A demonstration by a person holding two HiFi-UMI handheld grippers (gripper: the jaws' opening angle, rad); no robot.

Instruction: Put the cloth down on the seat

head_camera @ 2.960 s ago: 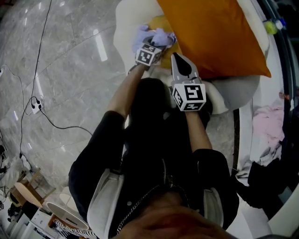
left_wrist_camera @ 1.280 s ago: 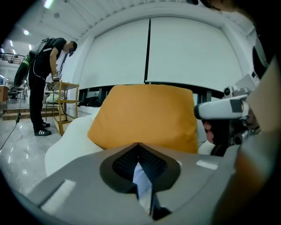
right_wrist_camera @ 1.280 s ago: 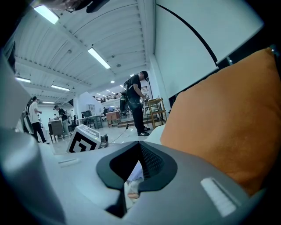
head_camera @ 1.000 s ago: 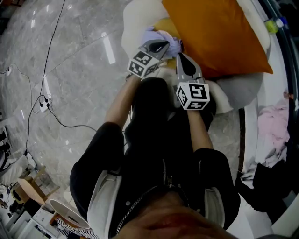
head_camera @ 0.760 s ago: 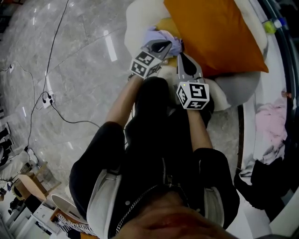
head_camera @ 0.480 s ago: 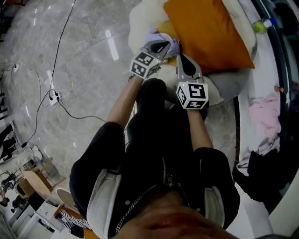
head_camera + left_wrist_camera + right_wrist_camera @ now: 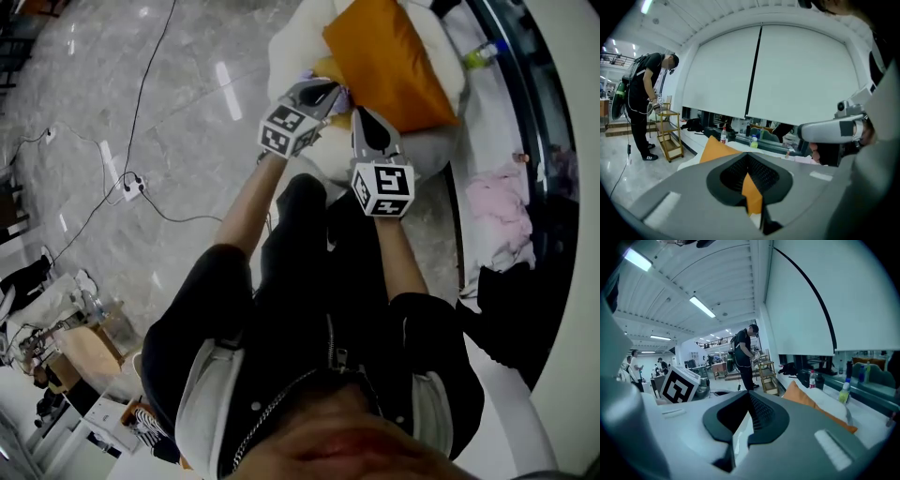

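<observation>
The lavender cloth (image 7: pixel 343 95) lies bunched on the white fluffy seat (image 7: pixel 295 47), against the orange cushion (image 7: pixel 389 56), in the head view. My left gripper (image 7: pixel 323 87) hovers just short of the cloth, its jaws shut with nothing between them. My right gripper (image 7: pixel 364 114) is beside it, a little nearer to me, also shut and holding nothing. In the left gripper view the left gripper (image 7: pixel 752 197) shows only the orange cushion (image 7: pixel 715 150) beyond its jaws. The right gripper (image 7: pixel 736 446) points past the cushion (image 7: pixel 811 401) in its own view.
Black cables and a power strip (image 7: pixel 136 185) lie on the marble floor at the left. Pink clothes (image 7: pixel 506 211) and a bottle (image 7: pixel 483 54) sit on the ledge at the right. A person (image 7: pixel 647 93) stands by a yellow cart (image 7: pixel 668 136).
The view has pulled back and the seat looks smaller and farther. Both grippers have lifted away from the seat, and the cloth stays there, free of the left gripper.
</observation>
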